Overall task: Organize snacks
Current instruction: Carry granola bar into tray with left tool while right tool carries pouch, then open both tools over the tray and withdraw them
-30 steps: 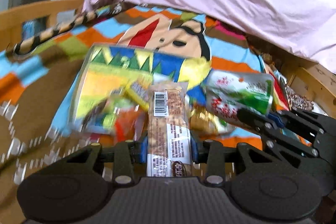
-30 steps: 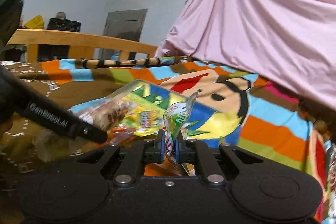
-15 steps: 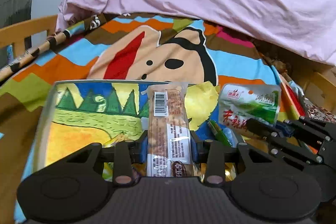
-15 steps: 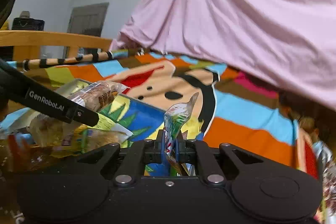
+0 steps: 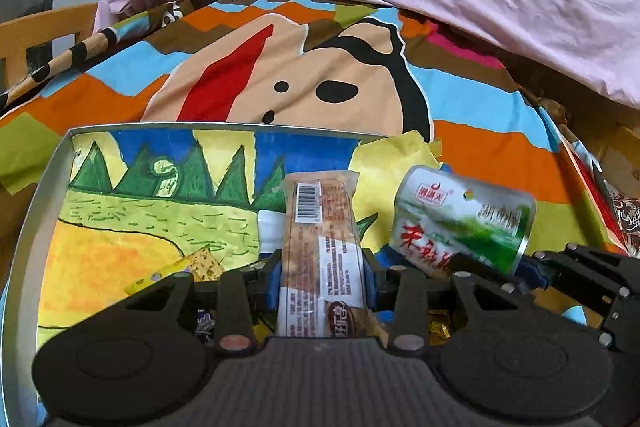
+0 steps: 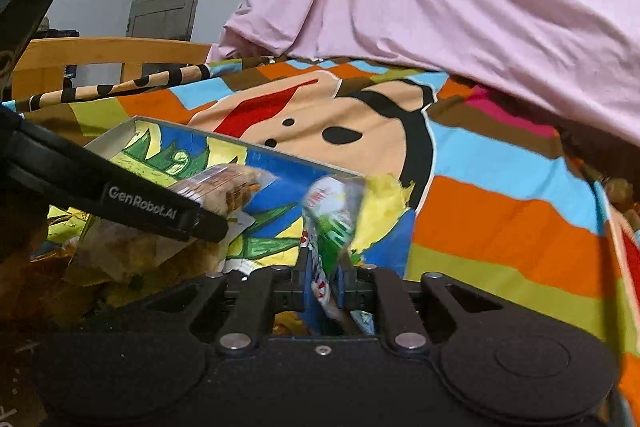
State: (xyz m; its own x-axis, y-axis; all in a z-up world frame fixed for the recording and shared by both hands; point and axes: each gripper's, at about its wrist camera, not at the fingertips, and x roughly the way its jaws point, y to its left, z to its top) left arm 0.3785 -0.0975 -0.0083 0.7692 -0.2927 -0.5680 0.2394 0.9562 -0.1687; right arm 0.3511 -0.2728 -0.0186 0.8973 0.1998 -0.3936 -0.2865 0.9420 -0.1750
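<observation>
Above the painted tray (image 5: 40,211) on the bedspread (image 5: 492,143), the left gripper (image 5: 322,279) has its fingers closed on a long biscuit packet (image 5: 320,247), gripped across its lower middle with the barcode end pointing away. Just right of the tray's near corner, the right gripper (image 6: 326,285) is pinched shut on the bottom edge of a green-and-white snack pouch (image 6: 330,223) — a thin, crinkly sachet that flops above the fingers. Both packs look light and slippery; the biscuits inside are probably brittle, so a gentle hold across the flat faces suits better than squeezing an end seam. Inside the tray lie a cracker packet (image 5: 188,265) and a few small wrapped sweets, mostly hidden behind the gripper body.
</observation>
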